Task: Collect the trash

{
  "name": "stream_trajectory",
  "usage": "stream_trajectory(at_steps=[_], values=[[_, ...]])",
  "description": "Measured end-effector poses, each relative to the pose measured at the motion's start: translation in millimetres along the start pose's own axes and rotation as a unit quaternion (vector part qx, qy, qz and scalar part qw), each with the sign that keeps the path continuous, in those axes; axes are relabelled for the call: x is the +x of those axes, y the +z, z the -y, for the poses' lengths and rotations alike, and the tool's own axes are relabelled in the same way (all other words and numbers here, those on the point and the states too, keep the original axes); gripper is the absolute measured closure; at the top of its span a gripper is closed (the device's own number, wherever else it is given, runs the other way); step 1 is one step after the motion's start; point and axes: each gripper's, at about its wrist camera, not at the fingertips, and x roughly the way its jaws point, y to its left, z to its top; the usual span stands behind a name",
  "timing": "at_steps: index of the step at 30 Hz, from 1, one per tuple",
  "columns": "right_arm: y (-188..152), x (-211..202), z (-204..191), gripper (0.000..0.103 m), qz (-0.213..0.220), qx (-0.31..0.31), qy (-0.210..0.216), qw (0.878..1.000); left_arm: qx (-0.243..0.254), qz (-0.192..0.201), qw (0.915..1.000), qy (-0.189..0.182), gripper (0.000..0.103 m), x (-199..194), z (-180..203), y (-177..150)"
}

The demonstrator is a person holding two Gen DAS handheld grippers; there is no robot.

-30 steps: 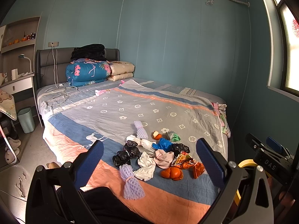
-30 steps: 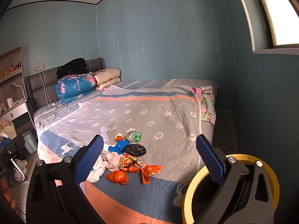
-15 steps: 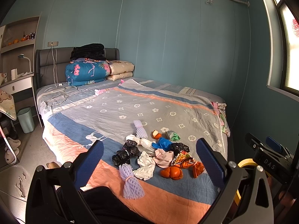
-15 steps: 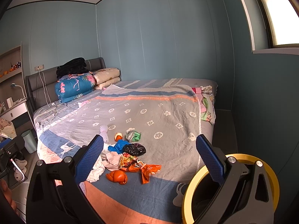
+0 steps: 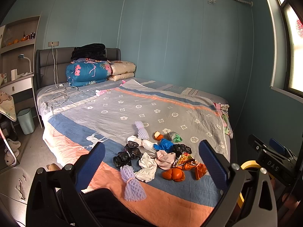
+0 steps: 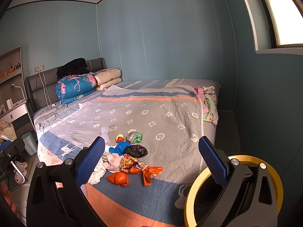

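The trash (image 5: 157,155) lies in a heap on the bed (image 5: 117,113), near its foot end. The left gripper (image 5: 151,162) and the right gripper (image 6: 151,160) both hang above the bed with fingers wide apart and empty. A yellow bin (image 6: 233,189) stands just beside the bed's corner.

trash pile (image 6: 130,158) on bed (image 6: 170,117)
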Motion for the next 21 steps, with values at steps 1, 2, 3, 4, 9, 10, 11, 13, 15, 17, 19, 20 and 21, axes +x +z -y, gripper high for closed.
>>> stream_trajectory(at_steps=[1, 2, 3, 4, 9, 10, 11, 13, 15, 17, 19, 20, 21], values=[[-0.8, 0.3, 0.6, 0.008, -0.001, 0.0, 0.0, 1.0, 0.0, 0.0, 1.0, 0.0, 0.007, 0.0, -0.4, 0.2], [-1.6, 0.6, 1.4, 0.008, -0.001, 0.001, 0.0, 1.0, 0.0, 0.0, 1.0, 0.0, 0.007, 0.1, -0.4, 0.2], [-2.5, 0.5, 1.6, 0.008, -0.001, 0.001, 0.0, 1.0, 0.0, -0.001, 1.0, 0.0, 0.007, 0.2, -0.1, 0.0], [-2.0, 0.5, 1.2, 0.008, -0.001, 0.001, -0.001, 1.0, 0.0, -0.001, 1.0, 0.0, 0.007, 0.1, -0.4, 0.1], [-2.3, 1.0, 1.5, 0.008, -0.001, 0.0, -0.001, 1.0, -0.001, -0.001, 1.0, 0.0, 0.007, 5.1, 3.7, -9.2], [-2.0, 1.1, 1.8, 0.008, -0.002, 0.001, -0.001, 1.0, 0.0, -0.001, 1.0, 0.0, 0.007, 4.6, 2.5, -7.8], [-1.9, 1.0, 1.9, 0.008, -0.002, 0.002, -0.001, 1.0, 0.0, -0.001, 1.0, 0.0, 0.007, 4.7, 2.6, -7.8], [-3.8, 2.0, 2.4, 0.008, -0.003, 0.002, -0.002, 1.0, 0.0, -0.001, 1.0, 0.0, 0.007, 5.1, 3.4, -8.7], [-3.6, 2.3, 2.3, 0.008, -0.003, 0.002, -0.002, 1.0, 0.0, -0.001, 1.0, 0.0, 0.007, 4.9, 2.9, -8.2], [-3.5, 2.4, 2.3, 0.008, -0.004, 0.002, -0.002, 1.0, 0.0, -0.002, 1.0, 0.0, 0.007, 4.8, 2.5, -7.7], [-3.7, 2.4, 2.5, 0.008, -0.004, 0.003, -0.002, 1.0, 0.0, -0.002, 1.0, 0.0, 0.007, 4.9, 2.5, -7.6], [-3.4, 2.4, 2.3, 0.008, -0.004, 0.002, -0.001, 1.0, 0.0, -0.002, 1.0, 0.0, 0.007, 4.9, 2.6, -7.6], [-3.3, 2.4, 2.2, 0.008, -0.004, 0.002, -0.002, 1.0, -0.001, -0.002, 1.0, 0.0, 0.007, 5.1, 2.9, -8.1]])
